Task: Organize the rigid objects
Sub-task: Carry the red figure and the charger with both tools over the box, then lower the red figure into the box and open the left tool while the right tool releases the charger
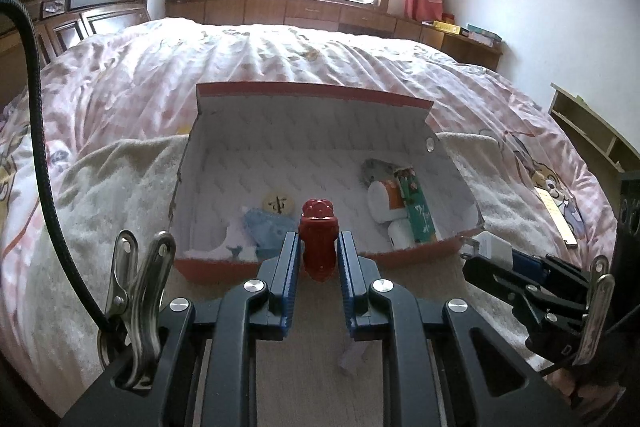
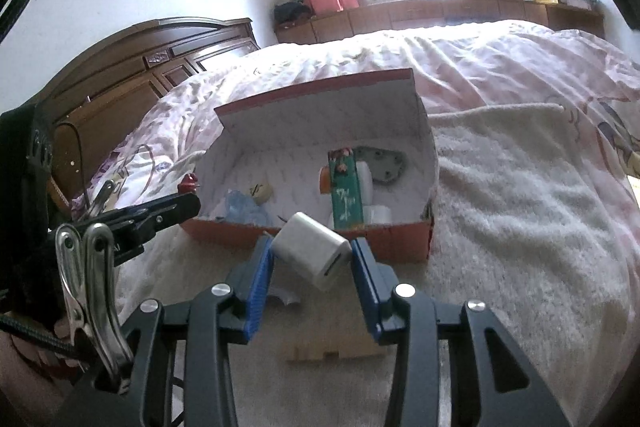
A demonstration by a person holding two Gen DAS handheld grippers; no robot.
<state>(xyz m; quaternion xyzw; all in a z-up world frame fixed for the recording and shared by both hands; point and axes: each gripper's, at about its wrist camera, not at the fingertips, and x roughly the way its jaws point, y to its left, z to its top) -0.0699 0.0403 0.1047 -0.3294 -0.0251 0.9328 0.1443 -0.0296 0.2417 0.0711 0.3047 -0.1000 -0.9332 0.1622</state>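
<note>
My left gripper [image 1: 319, 247] is shut on a small red bottle-shaped toy [image 1: 318, 241], held just in front of the near wall of an open red cardboard box [image 1: 312, 95]. My right gripper [image 2: 313, 259] is shut on a white cube charger [image 2: 310, 254], also just before the box's near wall [image 2: 400, 241]. In the left wrist view the right gripper shows at right with the charger [image 1: 490, 245]. The box holds a green packet [image 1: 418, 205], white rolls [image 1: 382, 203], a grey plate [image 1: 376, 169], a round token [image 1: 279, 203] and a blue bag [image 1: 266, 227].
The box stands on a cream towel [image 2: 500, 187] spread over a pink quilt [image 1: 280, 55] on a bed. A wooden block [image 2: 332, 349] lies under my right gripper. A dark wood headboard [image 2: 132, 67] is at left, low cabinets [image 1: 304, 11] under the window.
</note>
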